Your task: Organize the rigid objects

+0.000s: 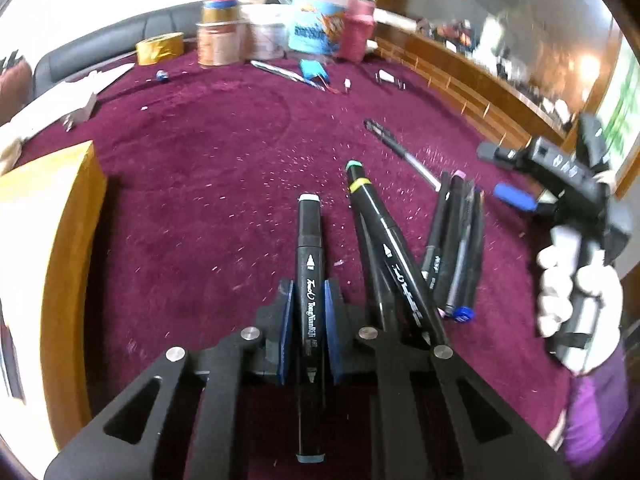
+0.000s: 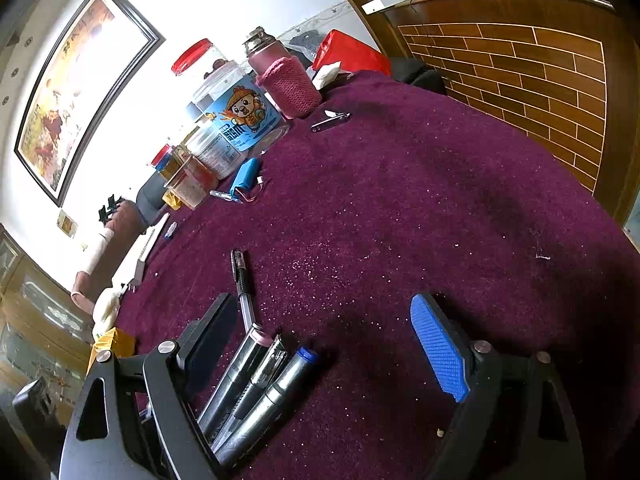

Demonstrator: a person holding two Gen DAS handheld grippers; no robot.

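Black grey-capped marker pen [image 1: 310, 280] clamped in left gripper [image 1: 310, 308]; right gripper [image 2: 336, 344] wide open w/ nothing gripped, over purple cloth [image 2: 400, 220].

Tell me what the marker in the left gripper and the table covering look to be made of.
Marker: likely hard plastic, glossy black barrel with printed white lettering and glare. Table covering: probably velvet-like fabric, matte maroon pile with brushed streaks and specks clinging to it.

Both fisheye views sit close above the purple tablecloth [image 1: 200, 168], tilted down along their jaws. Both show the gel pen [image 2: 240, 276] and the cartoon-labelled jar [image 2: 240, 120] beyond the jaws.
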